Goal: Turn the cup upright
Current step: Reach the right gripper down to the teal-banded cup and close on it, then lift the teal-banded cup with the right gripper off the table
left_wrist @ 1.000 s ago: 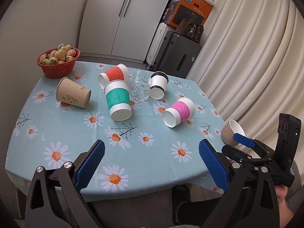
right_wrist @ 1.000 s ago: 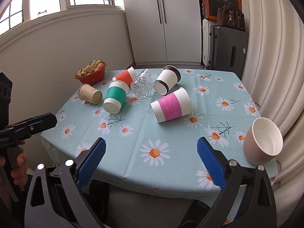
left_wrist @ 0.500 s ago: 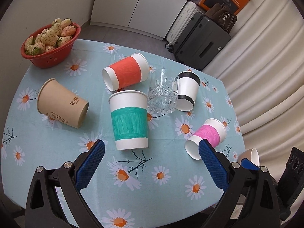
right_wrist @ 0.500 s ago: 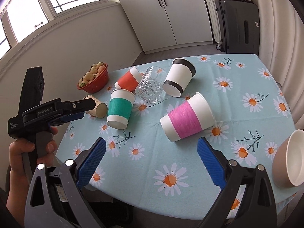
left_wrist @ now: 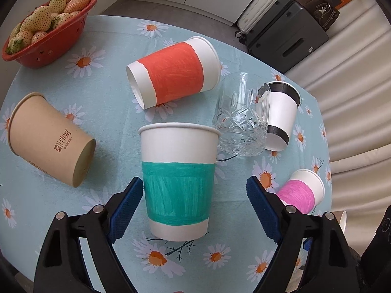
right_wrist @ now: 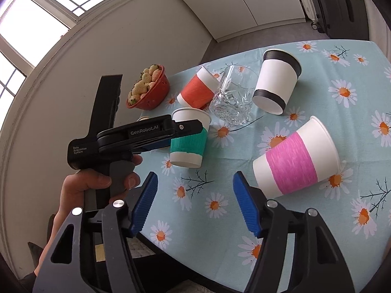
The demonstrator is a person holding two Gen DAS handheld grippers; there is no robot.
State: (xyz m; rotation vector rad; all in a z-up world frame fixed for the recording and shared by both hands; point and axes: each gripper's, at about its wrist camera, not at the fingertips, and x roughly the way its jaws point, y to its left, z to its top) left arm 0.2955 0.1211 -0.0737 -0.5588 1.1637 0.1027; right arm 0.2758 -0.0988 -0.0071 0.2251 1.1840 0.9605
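The left gripper (left_wrist: 194,210) stands spread around the teal-banded cup (left_wrist: 178,183), its left pad just beside the wall and a gap at the right pad. Behind the cup, the cut-glass tumbler (left_wrist: 240,127) and the red-banded cup (left_wrist: 174,72) stand close. The kraft paper cup (left_wrist: 50,139) lies left, with bare tablecloth (left_wrist: 114,134) between. The right gripper (right_wrist: 195,204) has bare cloth ahead; the pink-banded cup (right_wrist: 297,158) lies to its right.

The left wrist view looks steeply down from close above the table (left_wrist: 48,195), its fingers (left_wrist: 127,207) framing the green-banded cup (left_wrist: 178,180) just ahead. The right wrist view sits farther back at the table (right_wrist: 220,183) edge, facing across it past its own fingers (right_wrist: 244,202). Both share the green-banded cup (right_wrist: 189,141), the glass (left_wrist: 240,127) (right_wrist: 232,97) and the pink-banded cup (left_wrist: 301,193) (right_wrist: 295,161).
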